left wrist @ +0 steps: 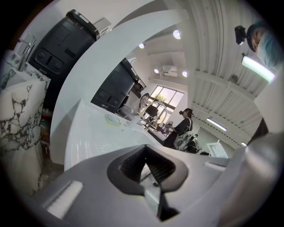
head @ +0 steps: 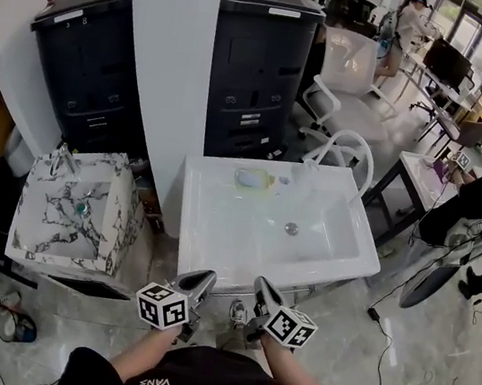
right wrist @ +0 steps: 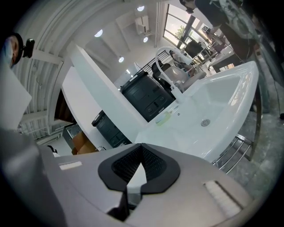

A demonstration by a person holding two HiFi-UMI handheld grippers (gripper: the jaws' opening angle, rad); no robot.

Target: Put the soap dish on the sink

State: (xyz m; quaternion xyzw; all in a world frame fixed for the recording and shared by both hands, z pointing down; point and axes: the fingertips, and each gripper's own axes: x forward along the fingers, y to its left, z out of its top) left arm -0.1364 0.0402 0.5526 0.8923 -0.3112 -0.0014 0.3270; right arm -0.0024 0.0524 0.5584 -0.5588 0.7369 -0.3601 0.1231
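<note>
**Soap dish sits on sink ledge; both grippers shut and empty**

Room: white pillar (head: 163, 57) runs down the upper left-centre of the head view, with black cabinets (head: 261, 63) behind it. Desks and seated people fill the upper right.

White sink (head: 189, 224) takes up the centre of the frame, its basin bare apart from the drain (head: 291, 229). A marbled basin (head: 120, 213) stands to its left, apart from it, with a strip of floor between the two.

Left gripper (head: 197, 283) and right gripper (head: 263, 292) are at bottom centre, side by side, near the sink's front rim but short of it. In each gripper's own view the jaws stand together with nothing between them: left (left wrist: 148, 170), right (right wrist: 135, 170).

Soap dish (head: 255, 179): a small pale yellow-green piece on the back ledge of the white sink, upper left of the basin, beside the faucet base. It also shows far off in both gripper views (left wrist: 112, 119) (right wrist: 163, 118).

Progress, as a judgement: the dish rests on the sink and neither gripper holds anything, so the placing looks done. Nothing appears left but to stand clear.

Room to move: the sink's front rim lies just above the jaw tips in the frame. Floor is open below and to the right. The marbled basin's corner and the pillar crowd the left side.
</note>
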